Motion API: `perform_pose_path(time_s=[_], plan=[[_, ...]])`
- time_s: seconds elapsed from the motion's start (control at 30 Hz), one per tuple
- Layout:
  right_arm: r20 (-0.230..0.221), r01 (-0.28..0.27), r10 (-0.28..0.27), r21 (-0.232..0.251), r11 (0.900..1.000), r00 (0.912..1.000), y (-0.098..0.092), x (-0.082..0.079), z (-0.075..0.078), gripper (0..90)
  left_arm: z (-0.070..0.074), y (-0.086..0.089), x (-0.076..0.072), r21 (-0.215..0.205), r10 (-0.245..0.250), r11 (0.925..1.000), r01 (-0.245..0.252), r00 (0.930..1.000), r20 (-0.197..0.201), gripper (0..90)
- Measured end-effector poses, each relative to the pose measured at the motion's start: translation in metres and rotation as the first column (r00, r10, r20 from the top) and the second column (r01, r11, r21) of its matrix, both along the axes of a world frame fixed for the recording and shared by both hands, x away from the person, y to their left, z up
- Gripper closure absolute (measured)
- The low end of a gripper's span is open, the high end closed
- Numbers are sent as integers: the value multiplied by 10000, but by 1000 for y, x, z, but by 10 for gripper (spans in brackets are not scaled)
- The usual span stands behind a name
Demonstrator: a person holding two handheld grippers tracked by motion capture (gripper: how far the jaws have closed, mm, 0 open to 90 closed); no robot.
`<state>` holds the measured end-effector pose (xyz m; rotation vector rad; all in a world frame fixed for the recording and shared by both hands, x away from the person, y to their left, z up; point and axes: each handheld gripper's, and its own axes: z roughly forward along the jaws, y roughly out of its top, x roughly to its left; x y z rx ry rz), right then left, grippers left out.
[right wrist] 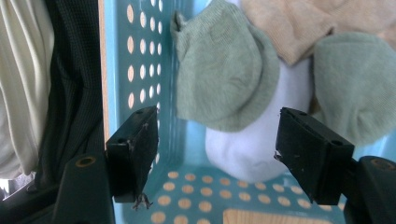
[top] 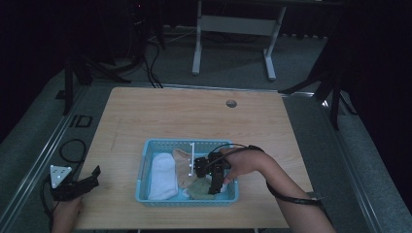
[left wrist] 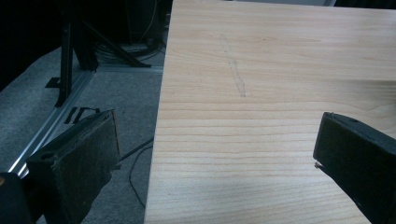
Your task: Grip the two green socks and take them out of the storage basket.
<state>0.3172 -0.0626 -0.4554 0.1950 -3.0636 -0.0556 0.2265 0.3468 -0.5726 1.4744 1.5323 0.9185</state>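
Turquoise plastic catches the eye from the high view: a perforated basket (top: 145, 167) sits near the front edge of the wooden surface (top: 194, 116), holding a white sock (top: 163, 177), a beige sock (top: 183, 167) and a green sock (top: 199, 189). The right gripper (top: 215, 187) points down into the basket's right end, over the green sock. The left gripper (top: 94, 174) rests at the surface's near left corner, well apart. Its own view shows its jaws spread wide over bare wood. The right gripper view shows the jaws parted with nothing pinched, a green sock (right wrist: 224, 70) lying on a white sock (right wrist: 252, 149) just beyond them.
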Motion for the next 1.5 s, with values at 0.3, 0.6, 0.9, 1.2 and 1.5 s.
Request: perform_pose_path(time_s=[0.3, 0.6, 0.9, 1.2, 1.5], plan=[[335, -148, 149, -37, 9999, 9993, 9, 3, -16, 383, 0, 0, 0, 6, -14, 10000, 14, 10000, -33, 7], [372, 60, -51, -229, 9997, 9993, 13, 15, -33, 475, 0, 0, 0, 6, -49, 10000, 49, 10000, -16, 7], [221, -228, 236, -354, 9991, 9995, 17, 12, -31, 771, 0, 0, 0, -2, -50, 10000, 50, 10000, -47, 7], [305, -563, 573, -340, 9978, 9979, 19, 3, -12, 832, 0, 0, 0, -10, -25, 10000, 25, 10000, -23, 7], [581, -565, 554, 166, 9983, 9968, 15, -2, 18, 836, 0, 0, 1, -16, -32, 10000, 32, 10000, -58, 7]])
